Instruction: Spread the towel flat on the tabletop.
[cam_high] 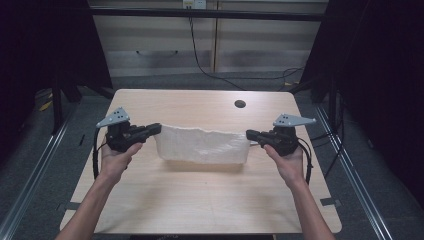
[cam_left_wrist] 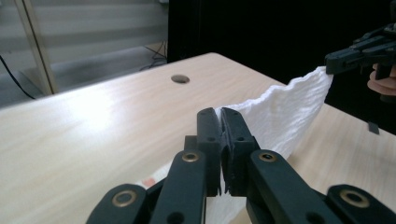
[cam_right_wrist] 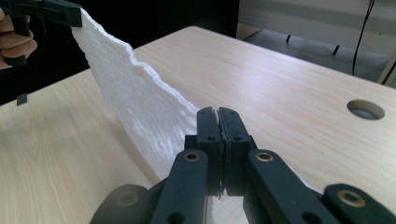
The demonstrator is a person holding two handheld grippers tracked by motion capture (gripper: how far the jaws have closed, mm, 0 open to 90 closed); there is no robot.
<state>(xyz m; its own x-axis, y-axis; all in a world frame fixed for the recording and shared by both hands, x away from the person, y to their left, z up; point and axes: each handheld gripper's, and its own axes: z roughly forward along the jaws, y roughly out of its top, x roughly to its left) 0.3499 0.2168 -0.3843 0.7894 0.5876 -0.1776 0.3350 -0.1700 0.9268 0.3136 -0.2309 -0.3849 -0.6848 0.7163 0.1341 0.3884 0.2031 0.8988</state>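
Hanging between both tools above the table (cam_high: 200,200), the white cloth (cam_high: 202,145) is stretched taut: left gripper (cam_high: 156,128) pinches one top corner, right gripper (cam_high: 250,134) the other.

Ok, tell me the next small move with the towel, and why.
Probably lower both hands together until the towel lies on the table. The left gripper and right gripper are each shut on a top corner, the towel hangs stretched between them, and its lower edge looks at or near the tabletop, so a short descent should lay it flat.
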